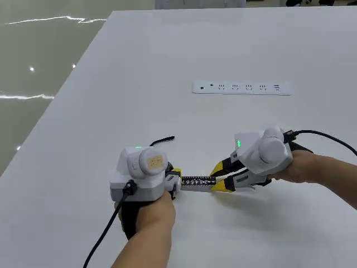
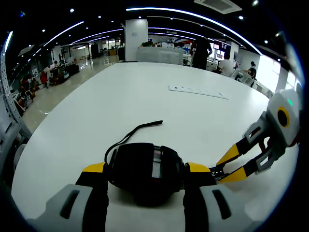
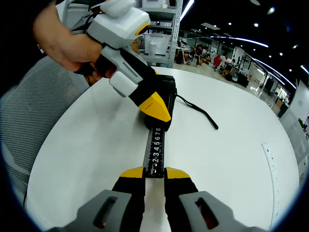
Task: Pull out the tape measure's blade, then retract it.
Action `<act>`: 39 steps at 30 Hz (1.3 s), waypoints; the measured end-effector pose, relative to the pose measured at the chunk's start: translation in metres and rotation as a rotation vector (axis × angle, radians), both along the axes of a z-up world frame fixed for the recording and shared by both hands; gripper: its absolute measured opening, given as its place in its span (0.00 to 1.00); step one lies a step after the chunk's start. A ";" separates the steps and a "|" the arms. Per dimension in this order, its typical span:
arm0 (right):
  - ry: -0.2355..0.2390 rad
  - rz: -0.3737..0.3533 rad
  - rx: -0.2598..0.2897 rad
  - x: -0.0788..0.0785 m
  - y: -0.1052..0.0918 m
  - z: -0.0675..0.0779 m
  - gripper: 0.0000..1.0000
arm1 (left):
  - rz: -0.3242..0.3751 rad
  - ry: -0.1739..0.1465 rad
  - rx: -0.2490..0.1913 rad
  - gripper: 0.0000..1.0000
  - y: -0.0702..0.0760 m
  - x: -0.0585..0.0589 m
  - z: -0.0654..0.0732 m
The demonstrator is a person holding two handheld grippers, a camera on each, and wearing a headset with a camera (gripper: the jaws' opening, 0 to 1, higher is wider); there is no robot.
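Near the table's (image 1: 167, 67) front edge, the left gripper (image 2: 145, 168) is clamping the tape's black case (image 2: 145, 182) between its yellow-tipped fingers, which are covering both of its flanks. (From the head view the case is hiding almost wholly under that gripper's white body.) A short run of blade (image 3: 155, 150) is stretching out of the case toward the right gripper (image 3: 154, 173), whose fingers are pinching the blade's end. The hook itself is lying out of sight between them. Printed numbers are showing clearly on the blade in the right gripper view, while in the head view they are blurring into dark marks. The strap (image 2: 137, 129) is trailing loose on the table beyond the case. A power strip (image 1: 241, 87) is lying well apart, farther back. The left hand (image 1: 153, 215) and right hand (image 1: 295, 167) are wrapping around the handles, their fingers mostly hidden.
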State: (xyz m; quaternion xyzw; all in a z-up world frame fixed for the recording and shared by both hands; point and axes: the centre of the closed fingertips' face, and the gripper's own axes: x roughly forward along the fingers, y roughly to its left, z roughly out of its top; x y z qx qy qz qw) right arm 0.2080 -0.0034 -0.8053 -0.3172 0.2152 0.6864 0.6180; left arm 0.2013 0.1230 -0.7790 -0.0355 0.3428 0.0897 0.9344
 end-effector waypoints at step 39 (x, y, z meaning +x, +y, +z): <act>-0.014 -0.006 -0.002 0.001 0.012 0.000 0.14 | 0.009 -0.015 -0.038 0.59 0.004 -0.001 0.001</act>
